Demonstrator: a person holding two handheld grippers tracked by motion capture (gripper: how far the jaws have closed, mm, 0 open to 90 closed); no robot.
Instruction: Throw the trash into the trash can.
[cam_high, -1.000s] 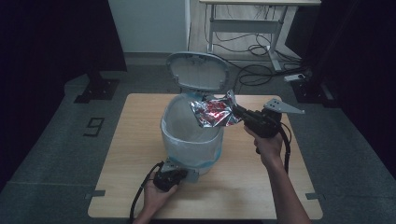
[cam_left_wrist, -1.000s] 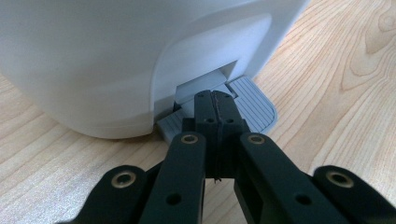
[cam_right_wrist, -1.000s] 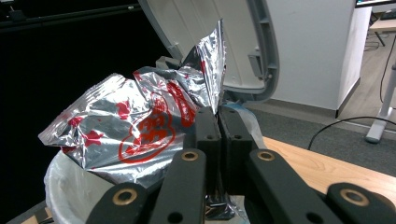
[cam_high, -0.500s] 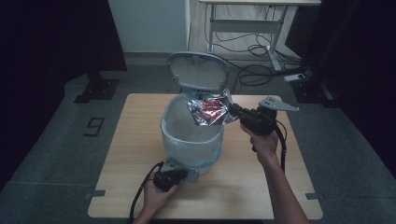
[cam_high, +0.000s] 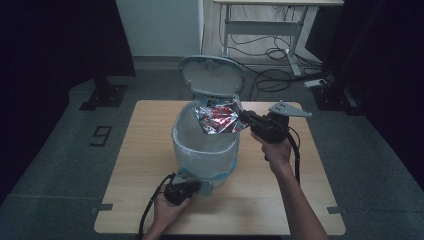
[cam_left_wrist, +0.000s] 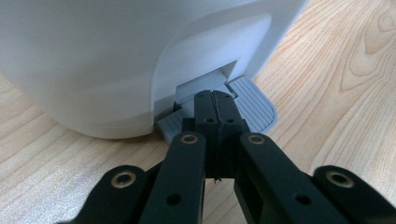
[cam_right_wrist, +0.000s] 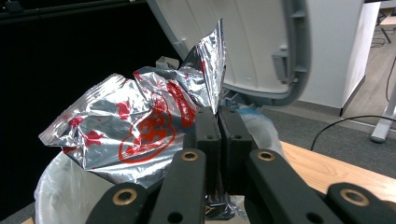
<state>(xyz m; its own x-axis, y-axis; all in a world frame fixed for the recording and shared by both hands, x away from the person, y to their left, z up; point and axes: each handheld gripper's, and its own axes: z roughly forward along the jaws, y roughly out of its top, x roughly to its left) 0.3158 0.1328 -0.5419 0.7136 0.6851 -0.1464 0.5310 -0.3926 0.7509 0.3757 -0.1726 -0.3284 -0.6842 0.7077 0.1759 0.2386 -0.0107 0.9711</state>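
Crosswise over bin (cam_high: 205, 145), foil wrapper (cam_high: 217, 118).

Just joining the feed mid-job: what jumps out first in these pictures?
The crinkled silver wrapper with red print, pinched by the right gripper over the open mouth of the pale bin at the table's middle. The bin's lid stands up behind it. At the bin's foot, the left gripper, jaws shut, presses on the grey pedal.

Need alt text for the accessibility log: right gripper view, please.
The right tool, jaws shut, pinches a crumpled silver and red foil wrapper above the open bin with its clear liner. The grey lid stands raised behind.
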